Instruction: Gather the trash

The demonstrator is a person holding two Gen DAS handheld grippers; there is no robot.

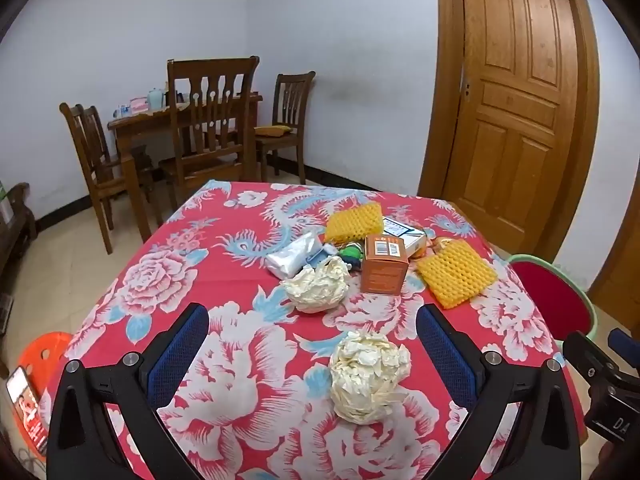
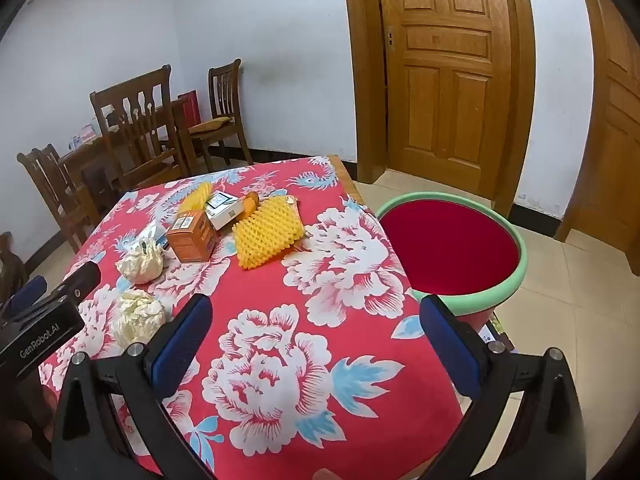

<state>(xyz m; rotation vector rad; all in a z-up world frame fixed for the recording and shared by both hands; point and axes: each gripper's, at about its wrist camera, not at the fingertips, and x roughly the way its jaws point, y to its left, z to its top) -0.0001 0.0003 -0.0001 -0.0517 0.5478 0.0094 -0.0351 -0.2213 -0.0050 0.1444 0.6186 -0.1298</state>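
Wide jaws crop paper ball (image 1: 368, 376).

Behind my orange box (image 1: 383, 264), a green item (image 1: 351, 251) is mostly hidden; left of it, the phone (image 1: 26, 412) is cut off by the edge.

A table is covered by a red cloth with big white flowers (image 1: 224, 280). On it are seen two crumpled white paper balls (image 1: 368, 376), an orange cardboard box (image 1: 383, 266), two yellow foam nets (image 1: 456, 272), a white flat box (image 1: 404, 234) and a silver plastic bag (image 1: 294, 256).
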